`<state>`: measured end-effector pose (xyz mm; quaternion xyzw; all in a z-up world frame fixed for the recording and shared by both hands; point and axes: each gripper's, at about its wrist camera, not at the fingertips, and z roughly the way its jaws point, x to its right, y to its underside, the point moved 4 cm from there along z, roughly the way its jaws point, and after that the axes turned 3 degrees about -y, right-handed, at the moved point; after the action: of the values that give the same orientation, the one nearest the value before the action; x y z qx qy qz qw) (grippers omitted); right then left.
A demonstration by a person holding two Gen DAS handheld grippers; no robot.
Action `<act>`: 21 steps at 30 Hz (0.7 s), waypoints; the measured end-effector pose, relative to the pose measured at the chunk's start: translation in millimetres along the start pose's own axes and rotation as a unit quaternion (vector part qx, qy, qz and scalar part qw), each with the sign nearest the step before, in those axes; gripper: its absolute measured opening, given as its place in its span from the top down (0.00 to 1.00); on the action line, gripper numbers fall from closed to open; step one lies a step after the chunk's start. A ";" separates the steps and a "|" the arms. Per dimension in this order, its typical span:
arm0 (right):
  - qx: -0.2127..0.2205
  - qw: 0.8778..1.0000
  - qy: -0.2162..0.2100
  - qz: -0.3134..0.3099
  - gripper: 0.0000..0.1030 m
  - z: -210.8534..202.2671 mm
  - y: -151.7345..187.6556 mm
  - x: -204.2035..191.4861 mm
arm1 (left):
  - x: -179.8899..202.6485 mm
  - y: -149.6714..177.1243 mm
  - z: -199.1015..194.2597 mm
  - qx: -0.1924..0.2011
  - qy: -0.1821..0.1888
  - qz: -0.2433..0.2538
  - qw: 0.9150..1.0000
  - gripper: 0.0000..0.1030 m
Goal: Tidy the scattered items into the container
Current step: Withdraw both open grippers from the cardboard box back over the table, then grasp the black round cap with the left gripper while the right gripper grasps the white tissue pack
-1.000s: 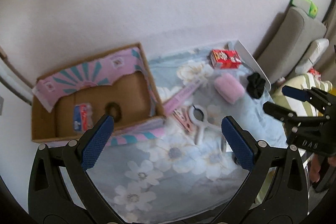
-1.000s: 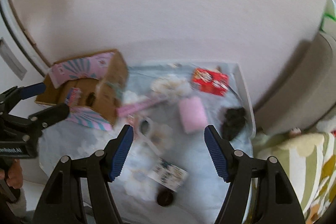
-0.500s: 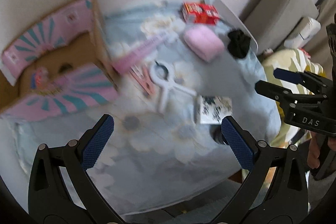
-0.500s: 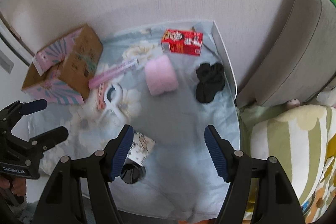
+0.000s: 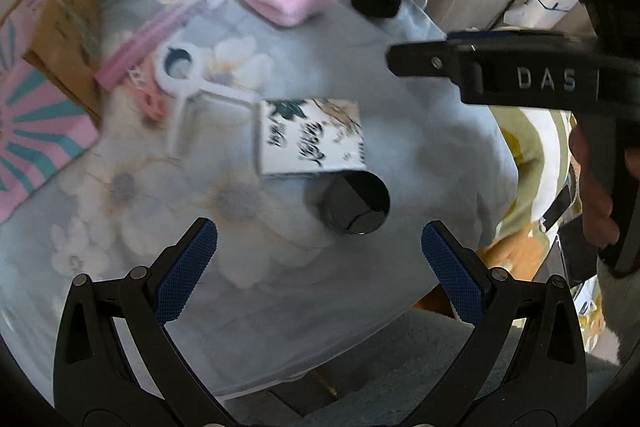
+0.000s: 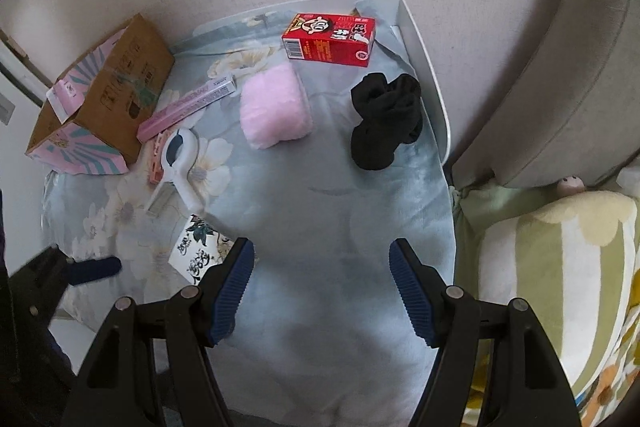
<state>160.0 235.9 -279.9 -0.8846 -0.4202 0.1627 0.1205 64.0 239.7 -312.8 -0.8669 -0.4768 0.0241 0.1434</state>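
Observation:
A cardboard box [image 6: 100, 107] with pink striped flaps stands at the table's left; it also shows in the left wrist view [image 5: 60, 35]. Scattered on the floral cloth lie a red carton [image 6: 330, 41], a pink pad [image 6: 274, 107], a black sock [image 6: 384, 121], a pink tube [image 6: 186, 109], a white clip [image 6: 178, 163] and a black-and-white packet [image 6: 200, 251]. In the left wrist view the packet [image 5: 310, 135] lies beside a black round lid [image 5: 354, 203], just ahead of my open, empty left gripper [image 5: 318, 263]. My right gripper [image 6: 322, 283] is open and empty above the cloth's near middle.
A grey cushion [image 6: 552, 67] and a striped yellow-green pillow [image 6: 560, 267] lie right of the table. The table's white rim [image 6: 424, 59] runs along the right side. The wall is behind. The right gripper [image 5: 500, 75] crosses the left wrist view's upper right.
My left gripper has swung right and down from the box toward the packet and black lid. My right gripper has moved in lower over the cloth's front.

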 end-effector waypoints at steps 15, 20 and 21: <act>-0.027 0.998 -0.018 -0.051 0.36 18.4 11.6 -1.2 | -0.6 5.2 20.8 0.023 -0.023 -0.011 0.999 0.34; -0.026 0.997 -0.031 -0.067 0.36 18.2 13.4 -7.5 | -6.1 6.8 13.1 0.032 -0.028 -0.014 0.999 0.53; -0.026 0.996 -0.035 -0.072 0.36 18.6 14.3 -9.8 | -8.4 7.4 12.0 0.033 -0.030 -0.016 0.999 0.53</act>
<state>157.0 220.7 -300.1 -0.8487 -0.4907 0.1734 0.0936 63.3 231.7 -327.1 -0.8527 -0.4941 0.0632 0.1578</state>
